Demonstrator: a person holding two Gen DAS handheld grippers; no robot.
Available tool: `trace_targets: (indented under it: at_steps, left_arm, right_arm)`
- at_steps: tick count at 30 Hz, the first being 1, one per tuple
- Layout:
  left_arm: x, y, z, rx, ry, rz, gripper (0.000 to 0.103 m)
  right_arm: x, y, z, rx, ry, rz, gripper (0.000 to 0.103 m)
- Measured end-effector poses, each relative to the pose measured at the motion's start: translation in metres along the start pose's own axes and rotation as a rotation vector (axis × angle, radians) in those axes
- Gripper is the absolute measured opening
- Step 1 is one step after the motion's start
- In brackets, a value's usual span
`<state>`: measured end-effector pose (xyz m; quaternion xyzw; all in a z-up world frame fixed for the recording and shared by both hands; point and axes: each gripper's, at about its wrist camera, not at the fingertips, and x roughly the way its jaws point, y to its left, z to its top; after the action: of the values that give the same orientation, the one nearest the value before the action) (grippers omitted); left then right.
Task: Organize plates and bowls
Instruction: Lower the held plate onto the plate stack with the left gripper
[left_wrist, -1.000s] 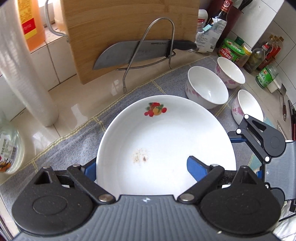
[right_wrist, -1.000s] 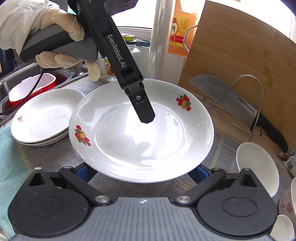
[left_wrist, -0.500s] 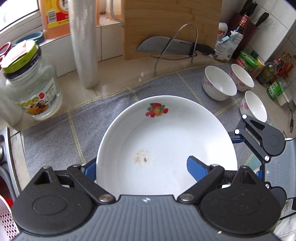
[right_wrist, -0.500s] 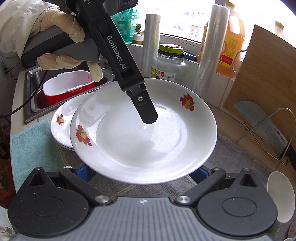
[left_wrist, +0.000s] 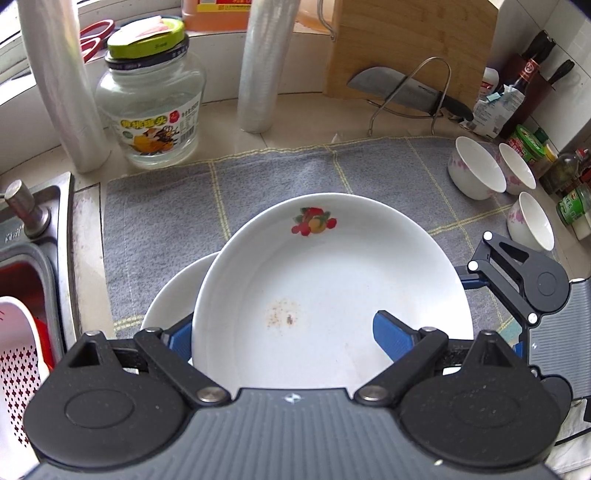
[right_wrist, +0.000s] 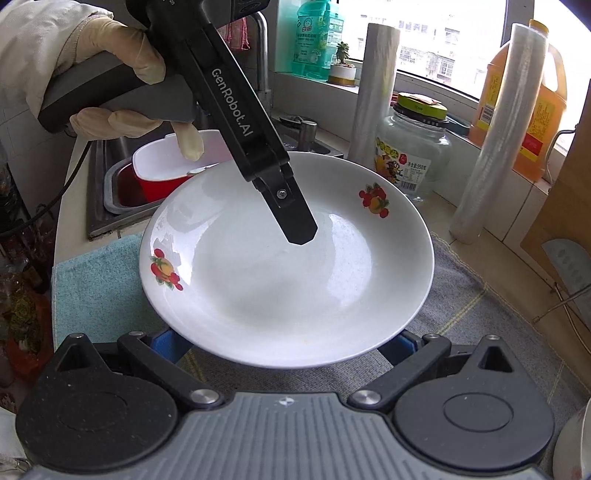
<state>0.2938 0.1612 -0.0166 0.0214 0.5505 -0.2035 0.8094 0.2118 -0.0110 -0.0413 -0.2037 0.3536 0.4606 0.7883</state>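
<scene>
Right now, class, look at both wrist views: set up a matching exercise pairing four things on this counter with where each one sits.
Things
1. plate
2. jar
3. knife
4. bowls

Places
A. on a wire rack against the cutting board
B. on the grey mat's right side
C. between two rolls of wrap
D. held in the left gripper, above another plate

Pairs: 1-D, 2-C, 3-A, 4-B
</scene>
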Motion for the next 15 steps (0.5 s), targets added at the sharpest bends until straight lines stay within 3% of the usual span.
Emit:
trace_targets:
  at_steps: [15]
  left_arm:
    - [0.014, 0.023, -0.01, -0.03, 0.026, -0.027, 0.094]
  right_arm:
    - [0.016, 0.006, 0.006, -0.02, 0.054, 0.019, 0.103]
